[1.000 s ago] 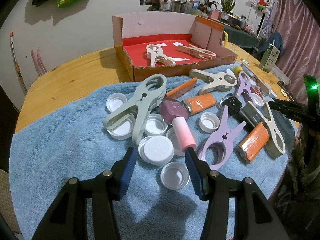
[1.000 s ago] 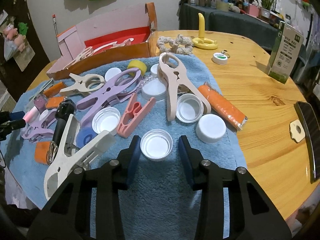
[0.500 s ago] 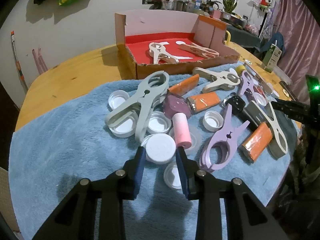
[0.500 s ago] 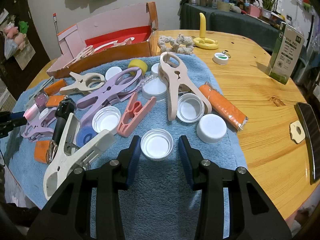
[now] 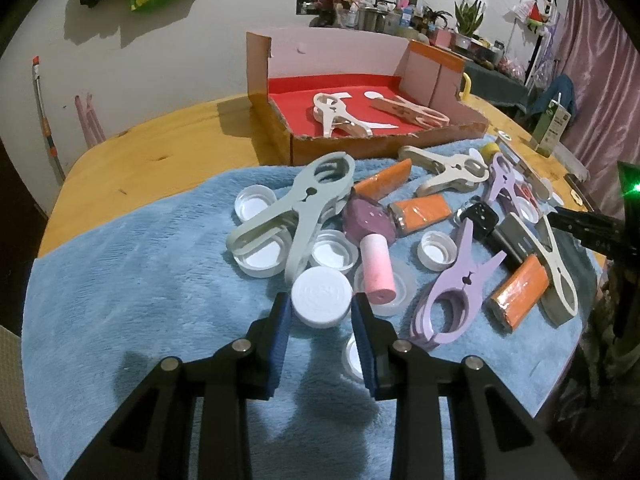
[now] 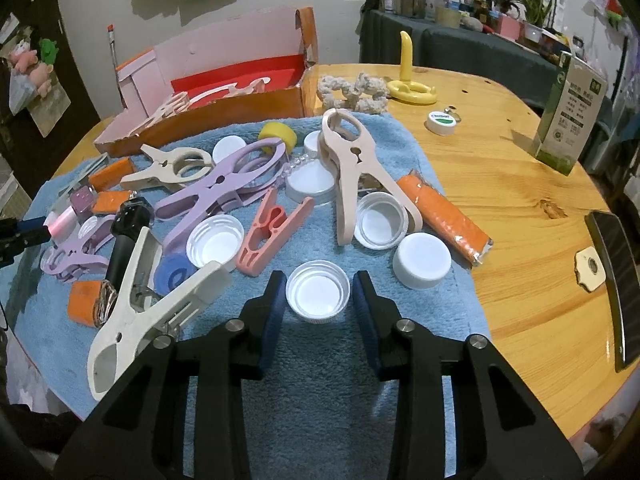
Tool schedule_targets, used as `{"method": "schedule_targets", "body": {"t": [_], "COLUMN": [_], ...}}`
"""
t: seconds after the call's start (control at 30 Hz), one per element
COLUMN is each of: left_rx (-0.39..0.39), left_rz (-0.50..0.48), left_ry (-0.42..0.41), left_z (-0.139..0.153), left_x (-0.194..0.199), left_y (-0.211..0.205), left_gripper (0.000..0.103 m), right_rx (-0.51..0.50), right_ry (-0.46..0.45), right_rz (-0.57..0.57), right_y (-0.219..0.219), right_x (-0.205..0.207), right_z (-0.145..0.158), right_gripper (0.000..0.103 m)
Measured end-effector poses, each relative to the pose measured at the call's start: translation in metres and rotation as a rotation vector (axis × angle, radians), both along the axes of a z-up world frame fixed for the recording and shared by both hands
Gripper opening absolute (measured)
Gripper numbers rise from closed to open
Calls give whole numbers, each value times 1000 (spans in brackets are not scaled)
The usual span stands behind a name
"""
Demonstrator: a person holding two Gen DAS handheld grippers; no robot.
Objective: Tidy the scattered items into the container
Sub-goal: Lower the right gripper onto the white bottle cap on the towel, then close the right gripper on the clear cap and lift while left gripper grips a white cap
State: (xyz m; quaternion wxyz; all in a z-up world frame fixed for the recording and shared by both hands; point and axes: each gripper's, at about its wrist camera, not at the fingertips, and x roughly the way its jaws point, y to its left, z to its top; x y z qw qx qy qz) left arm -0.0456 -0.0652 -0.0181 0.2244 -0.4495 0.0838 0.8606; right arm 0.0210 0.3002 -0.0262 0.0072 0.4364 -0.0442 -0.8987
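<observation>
1. Your left hand-held gripper (image 5: pixel 320 312) is clenched on a white cap (image 5: pixel 322 297), closed face up; both blue pads press its sides.
2. That cap sits above the blue towel (image 5: pixel 120 280), just in front of a grey-green clip (image 5: pixel 298 208) that lies across several open white caps.
3. Just right of the held cap lies a pink-capped bottle (image 5: pixel 370 246) with a mauve body, and beyond it a lilac clip (image 5: pixel 456 292) and orange packets (image 5: pixel 420 214).
4. Your right hand-held gripper (image 6: pixel 320 296) has its jaws closing around an open white cap (image 6: pixel 318 296), hollow side up, flat on the towel. A thin gap shows on each side, so the pads do not grip it.
5. Beside that cap stand a closed white cap (image 6: pixel 422 254) to the right and a coral peg (image 6: pixel 272 232) behind and to the left.
6. A beige clip (image 6: pixel 352 172) lies behind, one leg resting over another open cap, with an orange roll (image 6: pixel 444 216) at the towel's edge.
7. The container, a cardboard box (image 5: pixel 360 148) with a red floor, stands on the bench (image 5: pixel 160 148) past the towel's far edge. Two pale clips (image 5: pixel 340 114) lie inside it.
</observation>
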Motion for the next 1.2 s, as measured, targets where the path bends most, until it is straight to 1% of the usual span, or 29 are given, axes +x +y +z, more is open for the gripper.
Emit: {"method": "schedule_targets", "body": {"t": [0.23,0.33,0.43,0.83,1.2], "left_rx": [8,3,4,14,29], "left_rz": [8,8,7,13,19], "left_ry": [5,7,6,15,51], "left_z": [2,3,3,8,27], "left_x": [0,0,0,0,-1], "left_y": [-1,-1,-1,-2,2], "left_gripper": [33,33,33,33,33], "right_rx": [17,22,21,38,45], "right_ry": [14,-2,1,29,65], "right_rz": [9,9,7,12,52], "right_y": [-4,-3,-2,-5,-16], "right_x": [1,0,0,4,2], "right_z": [5,3,2,11,28], "right_gripper": [31,31,31,31,31]}}
